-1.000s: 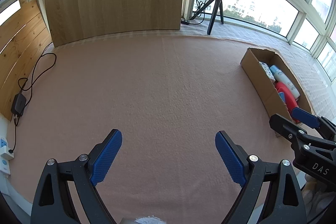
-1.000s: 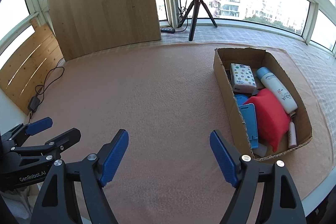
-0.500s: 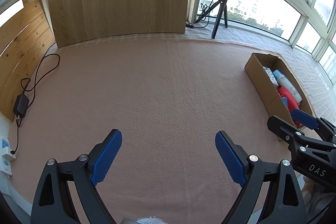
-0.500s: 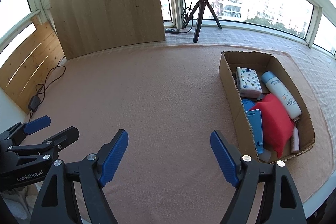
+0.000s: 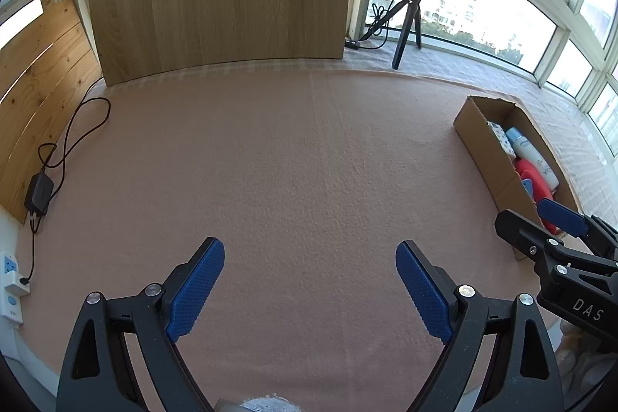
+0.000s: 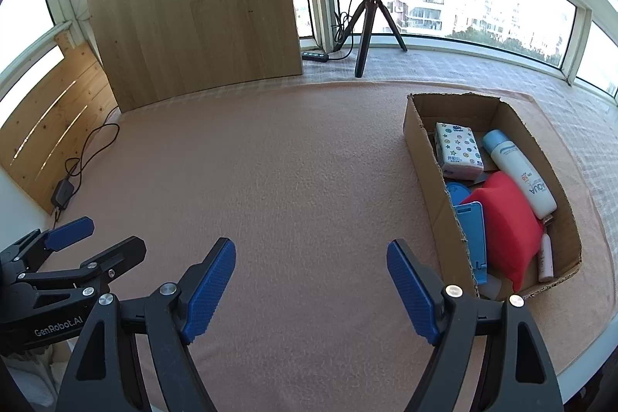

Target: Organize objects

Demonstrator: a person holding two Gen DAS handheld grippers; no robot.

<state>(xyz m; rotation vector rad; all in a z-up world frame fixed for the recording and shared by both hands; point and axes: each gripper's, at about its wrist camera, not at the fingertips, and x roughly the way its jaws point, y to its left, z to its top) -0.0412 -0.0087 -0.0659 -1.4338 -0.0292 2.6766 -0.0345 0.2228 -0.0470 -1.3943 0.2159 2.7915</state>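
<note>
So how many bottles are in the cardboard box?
2: a big white bottle with a blue cap along the right wall of the box, and a small pink bottle nearer its front corner. More may hide under the red cloth.

1. The felt mat [image 6: 293, 180] is salmon pink.
2. The cardboard box [image 6: 426, 176] is brown.
3. The tissue pack [image 6: 459, 151] is white with coloured stars and dots.
4. The sunscreen bottle [image 6: 519, 178] is white with a light blue cap.
5. The pouch [image 6: 506, 222] is red.
6. The phone stand [image 6: 473, 238] is light blue.
</note>
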